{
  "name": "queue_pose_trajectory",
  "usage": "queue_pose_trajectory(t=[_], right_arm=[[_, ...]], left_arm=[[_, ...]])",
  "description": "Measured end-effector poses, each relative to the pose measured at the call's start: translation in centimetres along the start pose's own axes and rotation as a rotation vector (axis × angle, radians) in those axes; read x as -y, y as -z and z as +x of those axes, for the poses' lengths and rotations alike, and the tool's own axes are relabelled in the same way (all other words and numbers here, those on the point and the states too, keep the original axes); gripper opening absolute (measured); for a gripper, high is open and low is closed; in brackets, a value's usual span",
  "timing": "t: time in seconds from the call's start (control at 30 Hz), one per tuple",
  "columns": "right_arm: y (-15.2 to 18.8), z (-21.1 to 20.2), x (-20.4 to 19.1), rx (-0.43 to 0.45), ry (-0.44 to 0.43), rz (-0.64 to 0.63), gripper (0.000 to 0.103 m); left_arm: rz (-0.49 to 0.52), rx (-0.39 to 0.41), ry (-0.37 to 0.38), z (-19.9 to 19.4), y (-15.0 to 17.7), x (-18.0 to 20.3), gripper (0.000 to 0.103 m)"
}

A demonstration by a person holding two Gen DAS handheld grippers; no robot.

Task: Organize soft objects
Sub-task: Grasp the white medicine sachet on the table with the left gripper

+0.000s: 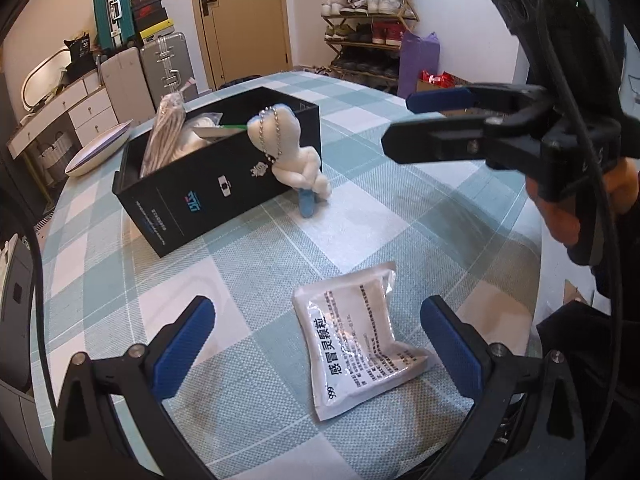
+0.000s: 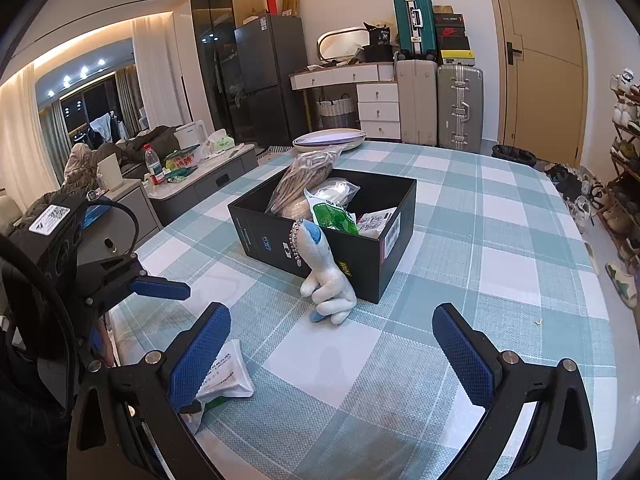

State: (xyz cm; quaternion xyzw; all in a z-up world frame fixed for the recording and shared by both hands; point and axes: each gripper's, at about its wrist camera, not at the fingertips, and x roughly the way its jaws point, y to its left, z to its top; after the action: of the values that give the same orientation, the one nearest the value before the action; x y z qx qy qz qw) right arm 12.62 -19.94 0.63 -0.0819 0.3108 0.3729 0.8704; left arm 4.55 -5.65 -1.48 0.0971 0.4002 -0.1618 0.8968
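A black box [image 1: 208,196] [image 2: 372,264] stands on the checked tablecloth, holding several soft packets [image 2: 332,216]. A white plush toy with a ball chain [image 1: 296,164] [image 2: 324,276] leans upright against the box's outer wall. A white medicine sachet [image 1: 360,340] [image 2: 224,376] lies flat on the cloth. My left gripper [image 1: 316,332] is open, its fingers either side of the sachet and just short of it. My right gripper [image 2: 332,340] is open and empty, facing the plush toy from a short distance; it also shows in the left wrist view [image 1: 404,124].
A shallow oval dish [image 1: 96,148] [image 2: 328,138] sits at the table's far edge behind the box. Suitcases [image 2: 460,108], a drawer unit and a shoe rack [image 1: 368,28] stand around the room beyond the table.
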Motion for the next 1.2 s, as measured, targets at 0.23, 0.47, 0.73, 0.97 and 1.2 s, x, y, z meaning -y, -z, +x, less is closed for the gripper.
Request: queue_pose_trajectory(t=[0.23,0.47,0.73,0.97,1.2], right_arm=[[0.1,0.1,0.0,-0.007,0.003,-0.003,0.103],[0.2,0.4,0.1,-0.016,0.007,0.003,0.103],[0.4,0.6,0.2,-0.026,0.004,0.01,0.103],[0.6,1.1,0.3,-0.042,0.004,0.025,0.103],[0.6,1.2,0.2,-0.047,-0.01,0.021,0.103]], left_arm=[[-0.017,-0.038,-0.047,1.1,0.4,-0.7,0.103],[-0.061,-0.046,-0.093,1.7,0.7,-2.2,0.103],[-0.086,-0.061,-0.067,1.7,0.9,-3.4,0.103],[-0.071,-0.086,-0.04,1.9,1.1,-3.3,0.101],[-0.079,-0.093,0.023,1.8,1.2,-3.3,0.064]])
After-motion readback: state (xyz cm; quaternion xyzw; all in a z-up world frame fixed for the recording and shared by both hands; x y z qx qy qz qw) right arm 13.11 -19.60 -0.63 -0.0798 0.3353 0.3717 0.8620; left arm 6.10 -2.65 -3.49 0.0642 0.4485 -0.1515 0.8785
